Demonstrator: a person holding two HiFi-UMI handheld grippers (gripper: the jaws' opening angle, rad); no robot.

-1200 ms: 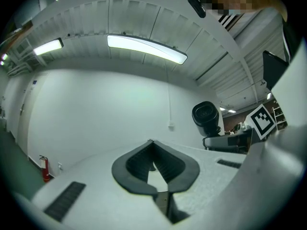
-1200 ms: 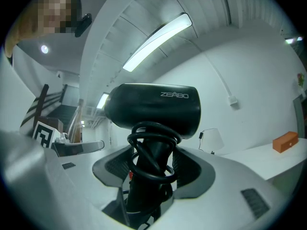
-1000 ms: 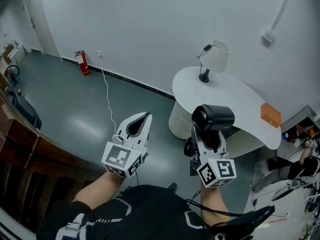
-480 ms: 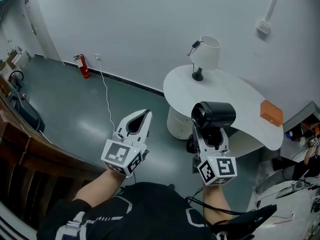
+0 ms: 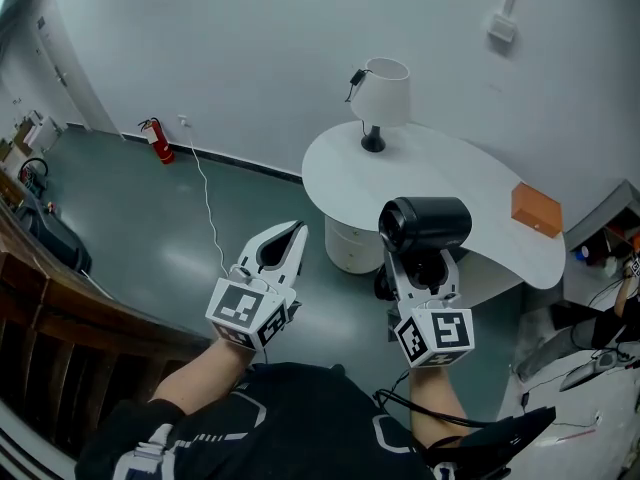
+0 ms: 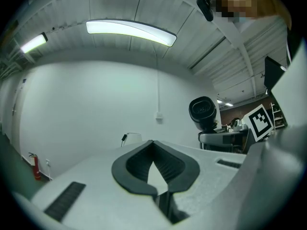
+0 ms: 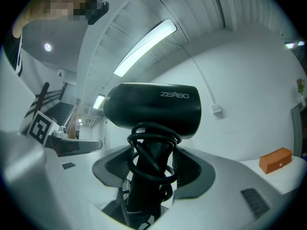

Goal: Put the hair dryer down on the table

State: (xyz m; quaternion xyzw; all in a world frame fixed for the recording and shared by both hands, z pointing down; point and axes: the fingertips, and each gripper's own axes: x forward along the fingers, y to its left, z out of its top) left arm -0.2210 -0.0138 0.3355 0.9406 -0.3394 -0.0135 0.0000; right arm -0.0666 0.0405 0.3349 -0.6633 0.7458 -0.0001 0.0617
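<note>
A black hair dryer (image 5: 425, 225) stands upright in my right gripper (image 5: 421, 268), whose jaws are shut on its handle with the cord looped round it. In the right gripper view the hair dryer (image 7: 153, 110) fills the middle, its barrel lying across above my right gripper (image 7: 148, 174). The round white table (image 5: 470, 190) lies just beyond and to the right of the dryer. My left gripper (image 5: 283, 247) hovers over the floor to the left, shut with nothing in it. The left gripper (image 6: 154, 166) shows its tips meeting in its own view, and the hair dryer (image 6: 203, 113) is off to the right there.
A white table lamp (image 5: 379, 101) stands at the table's far edge and an orange block (image 5: 535, 209) lies on its right side. A white cylinder base (image 5: 347, 243) sits under the table. A red fire extinguisher (image 5: 157, 141) stands by the far wall. Wooden railing (image 5: 40, 298) runs along the left.
The table, lamp and orange block have shifted left and closer in the head view as I move toward them. Both grippers keep their hold and their places relative to each other.
</note>
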